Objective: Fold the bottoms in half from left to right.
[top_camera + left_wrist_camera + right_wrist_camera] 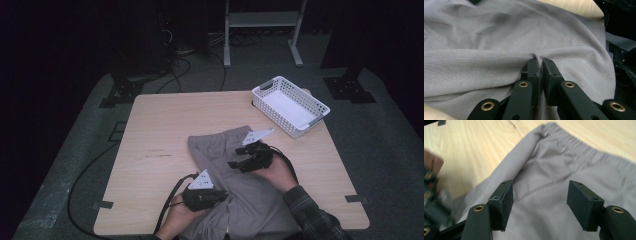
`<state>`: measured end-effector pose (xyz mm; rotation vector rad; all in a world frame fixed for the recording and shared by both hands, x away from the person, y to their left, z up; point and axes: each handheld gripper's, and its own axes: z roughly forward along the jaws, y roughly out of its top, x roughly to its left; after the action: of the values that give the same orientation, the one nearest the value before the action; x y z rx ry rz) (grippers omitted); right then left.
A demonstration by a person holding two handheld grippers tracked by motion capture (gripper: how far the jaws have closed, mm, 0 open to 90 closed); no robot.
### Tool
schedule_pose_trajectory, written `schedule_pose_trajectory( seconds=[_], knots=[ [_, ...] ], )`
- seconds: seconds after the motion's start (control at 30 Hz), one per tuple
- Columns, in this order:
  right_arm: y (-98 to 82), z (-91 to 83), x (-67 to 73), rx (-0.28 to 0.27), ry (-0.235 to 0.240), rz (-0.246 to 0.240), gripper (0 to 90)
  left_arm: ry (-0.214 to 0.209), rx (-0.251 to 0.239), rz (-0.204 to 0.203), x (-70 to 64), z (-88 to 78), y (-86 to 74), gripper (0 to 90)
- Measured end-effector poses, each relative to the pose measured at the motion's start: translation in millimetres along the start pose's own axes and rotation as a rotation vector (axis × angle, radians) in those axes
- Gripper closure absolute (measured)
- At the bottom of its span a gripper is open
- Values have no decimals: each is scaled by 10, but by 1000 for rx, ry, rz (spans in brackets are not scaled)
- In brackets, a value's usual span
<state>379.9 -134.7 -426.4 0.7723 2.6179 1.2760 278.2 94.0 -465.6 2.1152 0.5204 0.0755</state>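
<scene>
Grey shorts (245, 190) with an elastic waistband (574, 142) lie on the wooden table (160, 125), spreading from its middle to the near edge. My left gripper (220, 196) is near the table's front edge, shut on a pinched fold of the grey fabric (538, 60). My right gripper (239, 159) hovers over the upper part of the shorts (541, 190) with its jaws open and nothing between them. The waistband lies beyond its fingertips.
A white slotted plastic basket (290, 105) stands empty at the table's far right corner. Bare wood (155, 150) lies left of the shorts. Black cables trail from both grippers toward the person, and a plaid sleeve (315, 215) enters at the bottom right.
</scene>
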Motion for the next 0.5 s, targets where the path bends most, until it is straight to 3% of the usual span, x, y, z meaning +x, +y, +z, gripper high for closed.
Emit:
schedule_pose_trajectory(
  seconds=[0.07,0.33,0.5],
  knots=[
    [109,56,-15,2,-2,4,365,4,4,4,4,7,-5,850],
    [552,332,-37,-6,1,-60,366,19,47,9,-1,79,-41,851],
    [774,597,0,25,15,-100,366,25,65,5,-7,121,-58,853]
  ],
)
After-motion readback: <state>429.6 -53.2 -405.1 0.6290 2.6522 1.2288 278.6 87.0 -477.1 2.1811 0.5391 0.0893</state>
